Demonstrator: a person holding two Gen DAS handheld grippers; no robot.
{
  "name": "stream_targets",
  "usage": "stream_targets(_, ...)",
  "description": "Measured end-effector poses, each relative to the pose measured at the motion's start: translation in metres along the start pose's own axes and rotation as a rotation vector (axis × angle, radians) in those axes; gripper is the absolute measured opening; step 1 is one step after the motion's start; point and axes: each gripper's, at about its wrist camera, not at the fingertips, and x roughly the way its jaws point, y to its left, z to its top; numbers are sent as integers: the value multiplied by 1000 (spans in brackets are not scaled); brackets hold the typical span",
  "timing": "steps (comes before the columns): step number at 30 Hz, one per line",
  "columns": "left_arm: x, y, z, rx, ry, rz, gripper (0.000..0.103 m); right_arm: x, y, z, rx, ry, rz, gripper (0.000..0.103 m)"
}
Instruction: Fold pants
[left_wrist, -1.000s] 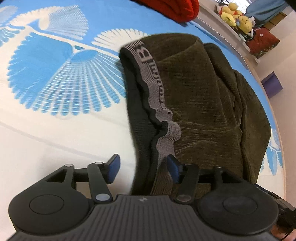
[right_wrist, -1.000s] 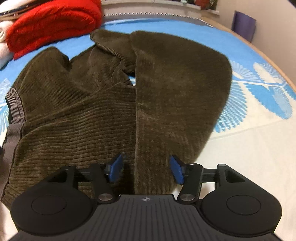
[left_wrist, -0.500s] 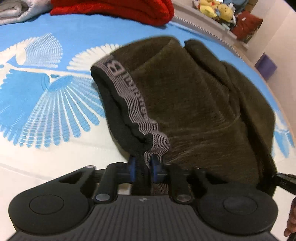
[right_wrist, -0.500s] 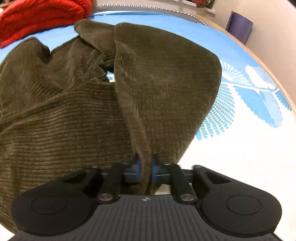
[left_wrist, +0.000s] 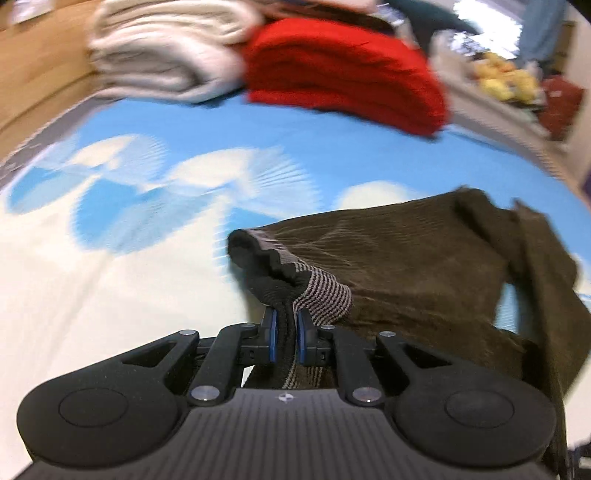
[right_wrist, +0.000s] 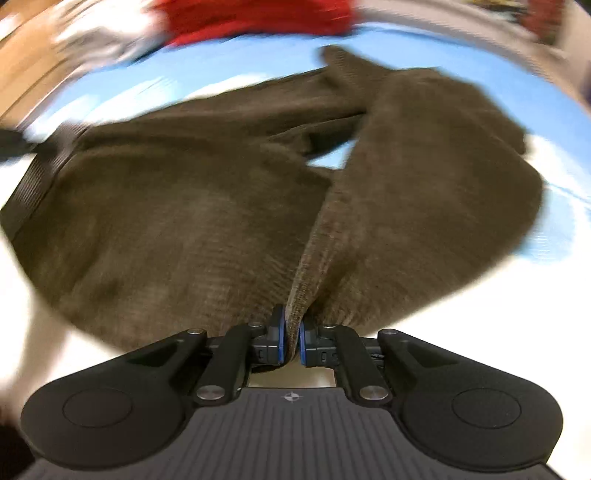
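Dark olive corduroy pants (left_wrist: 424, 258) lie on a blue and white patterned bedsheet (left_wrist: 147, 221). My left gripper (left_wrist: 285, 334) is shut on the grey striped waistband (left_wrist: 321, 291), which is bunched and lifted in front of the fingers. My right gripper (right_wrist: 291, 341) is shut on a raised fold of the pants (right_wrist: 424, 184) at their near edge. The cloth stretches away from both grippers. The grey waistband (right_wrist: 40, 173) shows at the left in the right wrist view. Both views are blurred.
A folded red garment (left_wrist: 343, 70) and a folded white blanket (left_wrist: 166, 48) lie at the far end of the bed. Soft toys (left_wrist: 506, 77) sit on a ledge at the back right. A wooden edge (left_wrist: 37, 74) runs along the left.
Both grippers closed on the pants about half a second ago. Since then they have lifted and pulled the cloth, and both views have swung up towards the far end of the bed.
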Motion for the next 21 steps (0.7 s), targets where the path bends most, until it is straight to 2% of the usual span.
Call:
stream_targets(4, 18, 42, -13, -88, 155, 80, 14, 6, 39, -9, -127, 75, 95, 11)
stream_targets(6, 15, 51, -12, -118, 146, 101, 13, 3, 40, -6, -104, 60, 110, 21)
stream_targets(7, 10, 53, -8, -124, 125, 102, 14, 0, 35, -1, -78, 33, 107, 22)
stream_targets(9, 0, 47, -3, -112, 72, 109, 16, -7, 24, 9, -21, -43, 84, 32)
stream_targets(10, -2, 41, -1, -97, 53, 97, 21, -11, 15, 16, 17, -98, 61, 35)
stream_targets(11, -1, 43, 1, -86, 51, 78, 22, -11, 6, 23, 54, -144, 29, 39)
stream_targets(13, 4, 33, 0, -70, 72, 30, 22, -5, -13, 35, 139, -228, -49, 41)
stream_targets(18, 21, 13, -3, -40, 111, -11, 25, 23, -36, 42, 292, -284, -117, 42)
stream_targets(20, 26, 9, -5, -31, 118, -16, 25, 47, -37, 55, 307, -246, -132, 44)
stream_targets(21, 28, 8, -4, -28, 122, -18, 26, 61, -33, 63, 301, -255, -139, 44)
